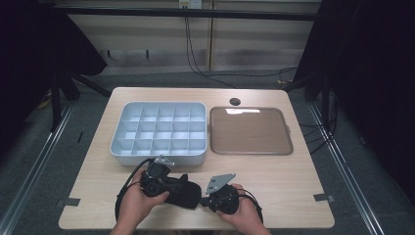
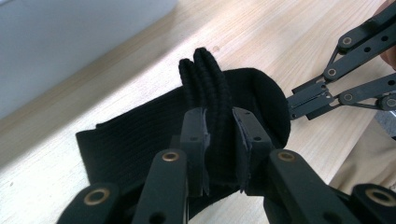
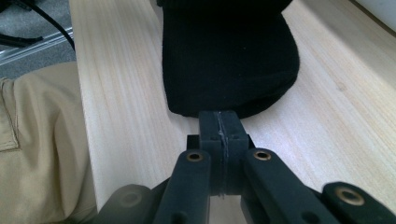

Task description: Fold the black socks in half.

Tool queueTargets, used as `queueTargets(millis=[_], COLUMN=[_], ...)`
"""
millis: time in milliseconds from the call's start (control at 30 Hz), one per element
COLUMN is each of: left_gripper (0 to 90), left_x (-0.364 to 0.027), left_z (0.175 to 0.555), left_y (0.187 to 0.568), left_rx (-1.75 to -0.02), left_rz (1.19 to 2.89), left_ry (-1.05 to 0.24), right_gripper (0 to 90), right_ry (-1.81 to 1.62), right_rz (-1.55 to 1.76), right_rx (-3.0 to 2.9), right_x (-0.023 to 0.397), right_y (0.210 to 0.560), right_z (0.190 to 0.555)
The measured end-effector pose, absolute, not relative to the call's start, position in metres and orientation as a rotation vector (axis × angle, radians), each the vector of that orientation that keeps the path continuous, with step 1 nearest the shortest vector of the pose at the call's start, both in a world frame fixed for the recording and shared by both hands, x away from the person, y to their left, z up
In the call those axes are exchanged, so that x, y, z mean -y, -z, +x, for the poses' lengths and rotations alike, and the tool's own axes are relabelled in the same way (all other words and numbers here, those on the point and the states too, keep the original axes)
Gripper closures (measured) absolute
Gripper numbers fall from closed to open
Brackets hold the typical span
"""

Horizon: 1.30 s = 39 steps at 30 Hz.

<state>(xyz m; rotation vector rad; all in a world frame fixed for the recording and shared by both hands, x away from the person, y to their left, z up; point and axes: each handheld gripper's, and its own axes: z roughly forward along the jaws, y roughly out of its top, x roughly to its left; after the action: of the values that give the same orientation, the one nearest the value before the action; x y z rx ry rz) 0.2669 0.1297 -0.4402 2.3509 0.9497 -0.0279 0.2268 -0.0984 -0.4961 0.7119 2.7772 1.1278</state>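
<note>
Overhead, a black sock (image 1: 182, 192) lies flat on the bench (image 1: 274, 178) near its front edge, just short of the compartment box (image 1: 159, 132), long axis crosswise between both hands, apparently stretched for folding. Along the left claw (image 2: 219, 144), the pads clamp the bunched ribbed cuff, the toe pointing at the right claw (image 2: 299, 100). Along the right claw (image 3: 219, 130), the jaws meet fully, seemingly pinching the toe's edge.
</note>
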Motion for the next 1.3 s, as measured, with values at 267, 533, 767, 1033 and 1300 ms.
queueTargets(millis=[267, 533, 767, 1033, 1300], left_gripper=[75.0, 72.7, 68.3, 61.8, 55.0], left_x=[-0.124, -0.117, -0.113, -0.116, -0.121], left_z=[0.266, 0.264, 0.263, 0.263, 0.264], left_y=[0.446, 0.45, 0.452, 0.45, 0.442], left_rx=[-0.962, -0.953, -0.94, -0.954, -0.966], left_rz=[2.355, 2.353, 2.367, 2.365, 2.33], left_ry=[0.023, 0.033, 0.048, 0.062, 0.091], right_gripper=[90.0, 90.0, 89.9, 89.7, 89.6], right_ry=[-1.128, -1.129, -1.145, -1.145, -1.141], right_rz=[0.714, 0.717, 0.729, 0.731, 0.731], right_rx=[-2.782, -2.782, -2.778, -2.779, -2.781], right_x=[0.099, 0.098, 0.098, 0.099, 0.099], right_y=[0.496, 0.496, 0.497, 0.497, 0.497], right_z=[0.227, 0.227, 0.228, 0.228, 0.228])
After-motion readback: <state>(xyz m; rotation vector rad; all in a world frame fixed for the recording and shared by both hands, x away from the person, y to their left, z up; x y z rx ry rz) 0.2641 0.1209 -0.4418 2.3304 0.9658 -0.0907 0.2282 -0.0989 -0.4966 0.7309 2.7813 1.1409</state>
